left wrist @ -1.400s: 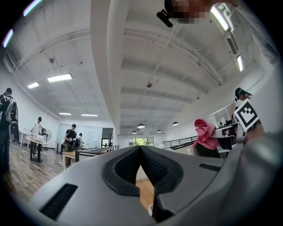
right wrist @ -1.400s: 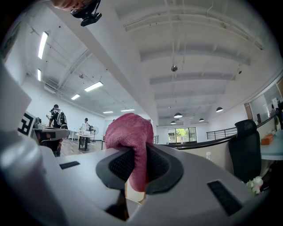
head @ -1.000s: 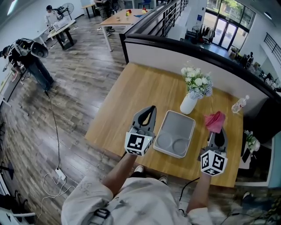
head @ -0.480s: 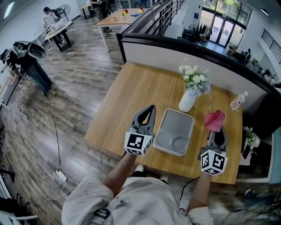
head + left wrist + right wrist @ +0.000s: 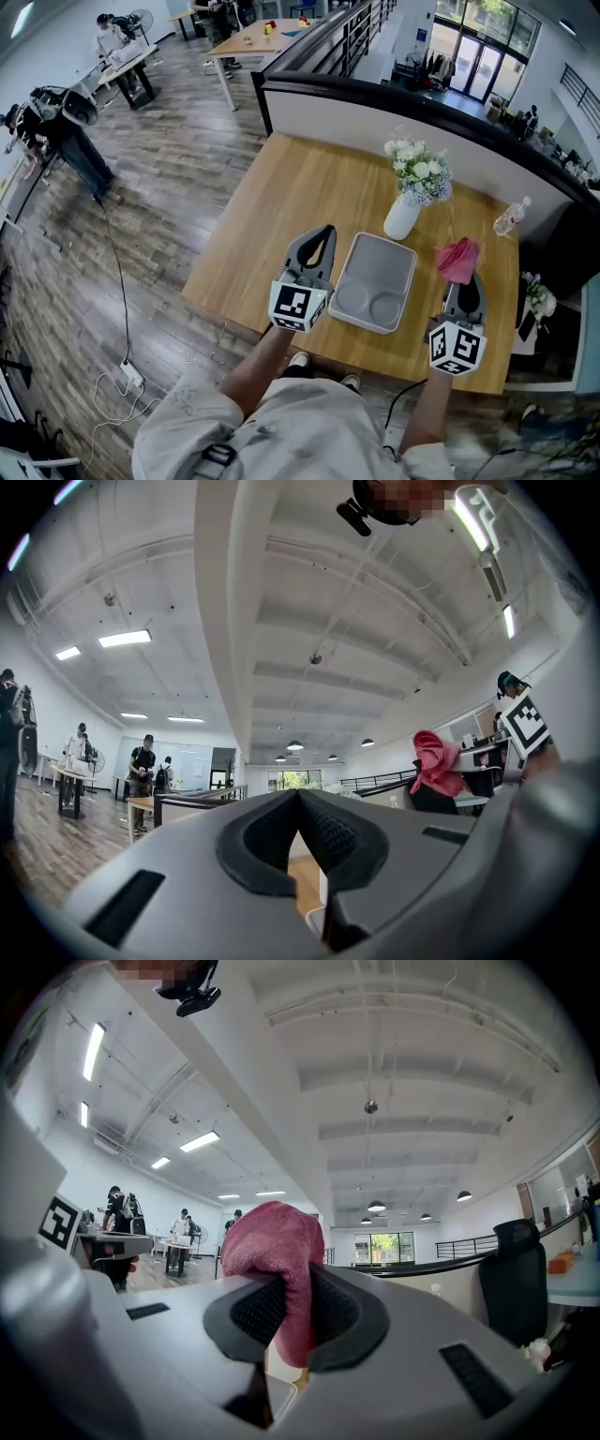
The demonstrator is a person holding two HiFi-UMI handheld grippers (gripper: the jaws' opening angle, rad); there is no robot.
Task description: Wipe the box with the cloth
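Observation:
A grey box (image 5: 377,281), a shallow tray with two round hollows, lies on the wooden table (image 5: 300,197) between my two grippers. The pink cloth (image 5: 457,259) bunches up from my right gripper (image 5: 461,279), which is shut on it just right of the box. In the right gripper view the cloth (image 5: 277,1251) fills the gap between the jaws and the box corner shows below. My left gripper (image 5: 322,234) is held at the box's left edge, its jaws shut with nothing between them (image 5: 298,803). Both grippers point upward.
A white vase of flowers (image 5: 411,192) stands just behind the box. A clear water bottle (image 5: 507,219) sits at the table's far right. A dark partition (image 5: 375,98) borders the table's far side. Other tables and people are far off across the wooden floor.

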